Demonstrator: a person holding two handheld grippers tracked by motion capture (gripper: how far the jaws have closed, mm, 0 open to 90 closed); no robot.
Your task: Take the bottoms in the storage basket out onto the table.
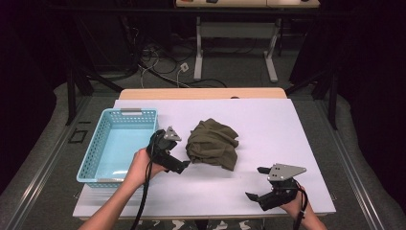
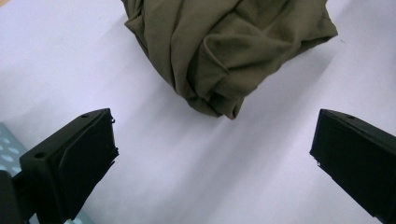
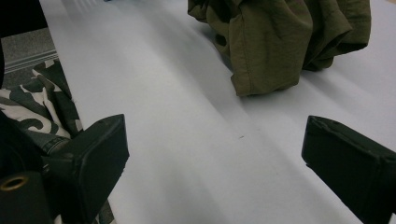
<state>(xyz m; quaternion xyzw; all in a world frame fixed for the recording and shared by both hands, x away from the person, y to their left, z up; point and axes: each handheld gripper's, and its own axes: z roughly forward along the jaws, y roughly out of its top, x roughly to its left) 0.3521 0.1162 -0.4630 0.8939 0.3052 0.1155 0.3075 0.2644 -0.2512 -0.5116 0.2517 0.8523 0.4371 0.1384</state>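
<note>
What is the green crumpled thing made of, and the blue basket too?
The olive-green garment looks like soft matte woven cloth: it bunches into loose folds and shows a stitched hem. The light blue basket looks like smooth moulded plastic, with rows of holes in its walls.

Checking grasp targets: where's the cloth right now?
High view: the cloth lies crumpled mid-table on the white sheet, right of the basket, just beyond the open left gripper.
</note>
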